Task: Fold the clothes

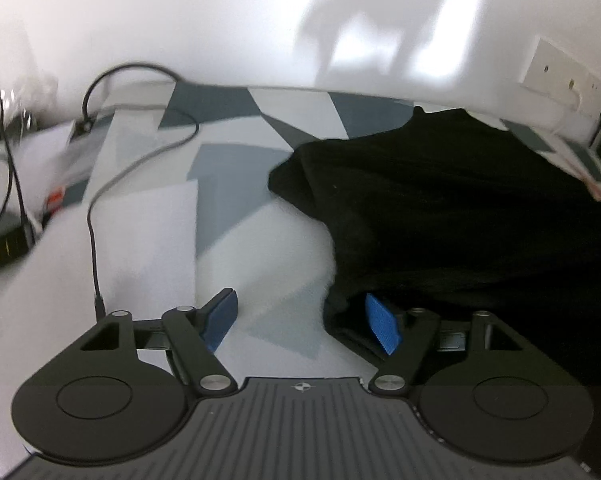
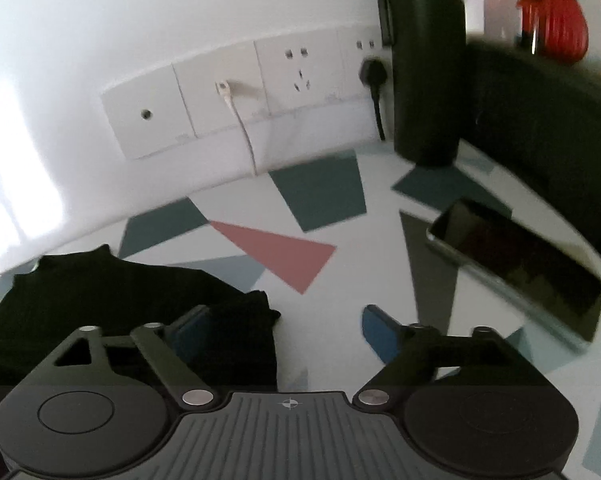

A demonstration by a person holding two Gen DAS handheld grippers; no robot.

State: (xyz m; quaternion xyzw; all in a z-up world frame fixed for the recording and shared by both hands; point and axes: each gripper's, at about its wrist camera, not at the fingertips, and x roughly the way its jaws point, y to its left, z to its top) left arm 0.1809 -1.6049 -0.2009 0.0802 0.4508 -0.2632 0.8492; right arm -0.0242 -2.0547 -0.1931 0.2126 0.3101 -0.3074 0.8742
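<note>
Left wrist view, starting at the far left: a small black charger block [image 1: 6,246] sits at the table's edge, and a dark cable [image 1: 120,176] loops from the back wall down across the patterned tablecloth [image 1: 236,160] toward the tool. The left gripper [image 1: 302,320] hangs low over the cloth with its blue fingers [image 1: 220,322] spread wide, nothing between them; the right-hand finger sits right at the near edge of the black garment [image 1: 460,208] (whether it touches the fabric I cannot tell). The garment lies in a loose heap on the right half of the table, reaching back nearly to the white wall [image 1: 220,20].

In the right wrist view the same black garment [image 2: 112,292] fills the lower left corner. The right gripper [image 2: 284,336] is also spread wide, holding nothing: its left finger lies over the garment's edge, its right finger over bare tablecloth [image 2: 340,320] with its grey and pink shapes. Behind, a row of wall sockets [image 2: 228,92] carries a white cable and a black plug. Further right stands a tall dark flask [image 2: 426,64], upright on the table, and a dark phone [image 2: 516,268] lies flat near the right edge, well apart from the garment.
</note>
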